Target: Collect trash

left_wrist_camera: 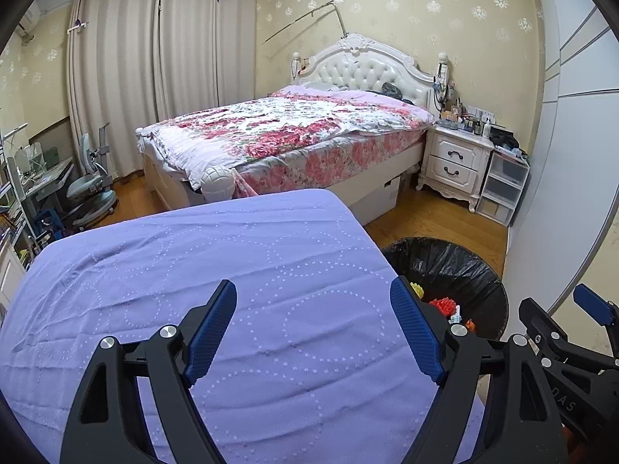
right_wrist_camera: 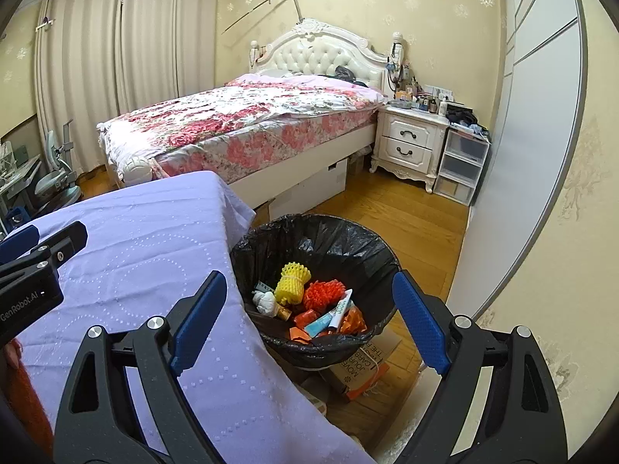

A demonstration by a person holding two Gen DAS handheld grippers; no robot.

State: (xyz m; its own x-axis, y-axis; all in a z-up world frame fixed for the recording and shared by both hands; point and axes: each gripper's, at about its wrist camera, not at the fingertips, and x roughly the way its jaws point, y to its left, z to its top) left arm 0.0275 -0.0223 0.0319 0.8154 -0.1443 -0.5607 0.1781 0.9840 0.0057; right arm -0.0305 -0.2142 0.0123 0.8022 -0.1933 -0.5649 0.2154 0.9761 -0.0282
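Note:
A bin lined with a black bag (right_wrist_camera: 321, 239) stands on the floor right of the purple-clothed table (right_wrist_camera: 154, 255). Inside lie a yellow foam net (right_wrist_camera: 294, 283), an orange-red foam net (right_wrist_camera: 323, 295), a white crumpled wad (right_wrist_camera: 266, 301), a tube (right_wrist_camera: 340, 307) and orange wrappers (right_wrist_camera: 354, 321). My right gripper (right_wrist_camera: 309, 294) hangs open above the bin's near rim, nothing between its blue pads. My left gripper (left_wrist_camera: 315, 305) is open over the purple cloth (left_wrist_camera: 193, 270), empty. The bin (left_wrist_camera: 464, 270) shows at its right, and the right gripper (left_wrist_camera: 592, 309) beyond that.
A bed with a floral quilt (left_wrist_camera: 290, 131) fills the room's middle. A white nightstand (left_wrist_camera: 456, 158) and plastic drawers (left_wrist_camera: 503, 185) stand by the wardrobe (left_wrist_camera: 572, 154). A chair and desk (left_wrist_camera: 85, 189) are at far left. A cardboard box (right_wrist_camera: 363, 367) lies under the bin.

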